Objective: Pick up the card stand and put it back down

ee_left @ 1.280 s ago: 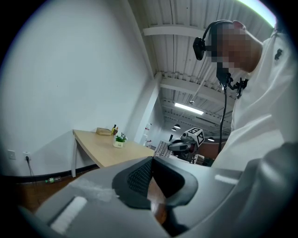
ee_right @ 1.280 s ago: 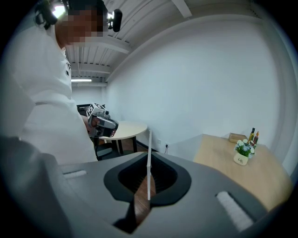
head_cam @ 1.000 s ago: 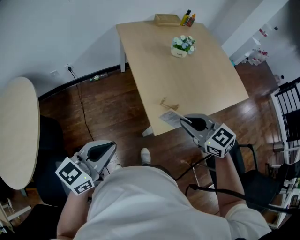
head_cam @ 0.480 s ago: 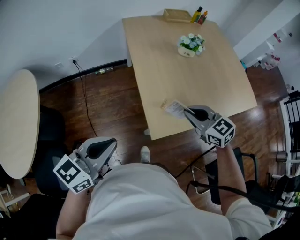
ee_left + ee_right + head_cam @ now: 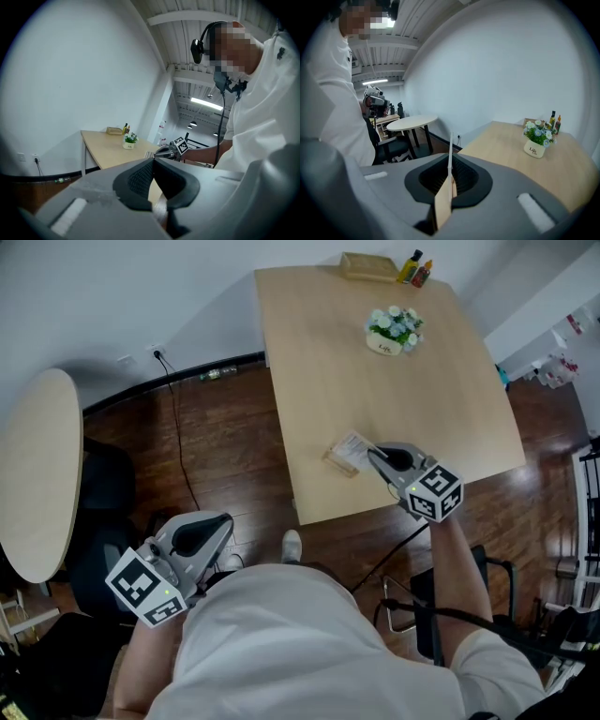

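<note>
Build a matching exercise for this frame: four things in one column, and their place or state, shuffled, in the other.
1 card stand
2 flower pot
3 bottles
4 left tongs

A at the far edge of the table
B shut, empty
C clamped in the right tongs
D in the table's far half, away from its edges

Pairs: 1-C, 2-D, 3-A, 4-B

In the head view the right gripper (image 5: 374,454) covers the 3 o'clock side of the card stand (image 5: 347,454), and the print on its card is too small to read. The right gripper view shows the card stand (image 5: 444,201) edge-on, so the card's face is out of sight. The round table (image 5: 33,493) is cut off at the 9 o'clock edge. Labels on the two bottles (image 5: 418,268) near 1 o'clock are too small to read.
</note>
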Demonstrator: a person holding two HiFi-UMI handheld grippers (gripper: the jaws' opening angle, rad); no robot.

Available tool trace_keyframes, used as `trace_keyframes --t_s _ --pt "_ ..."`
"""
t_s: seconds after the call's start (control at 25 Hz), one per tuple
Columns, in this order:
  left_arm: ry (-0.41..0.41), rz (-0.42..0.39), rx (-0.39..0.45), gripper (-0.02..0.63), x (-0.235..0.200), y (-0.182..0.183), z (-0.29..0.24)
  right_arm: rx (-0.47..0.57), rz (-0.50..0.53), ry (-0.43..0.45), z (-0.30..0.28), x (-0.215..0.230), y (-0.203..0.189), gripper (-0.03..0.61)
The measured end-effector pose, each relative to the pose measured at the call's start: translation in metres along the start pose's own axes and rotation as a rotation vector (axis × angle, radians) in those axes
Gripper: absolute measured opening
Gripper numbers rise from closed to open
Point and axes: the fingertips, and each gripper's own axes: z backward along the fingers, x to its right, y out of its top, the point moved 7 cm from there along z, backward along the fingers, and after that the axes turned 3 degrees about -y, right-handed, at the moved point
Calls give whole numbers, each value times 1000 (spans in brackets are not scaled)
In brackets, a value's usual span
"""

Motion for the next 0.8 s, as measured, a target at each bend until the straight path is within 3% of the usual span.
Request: trace_keyframes --t_s 0.8 --pt "32 12 -20 -6 3 3 -33 -25 2 52 -24 16 -26 20"
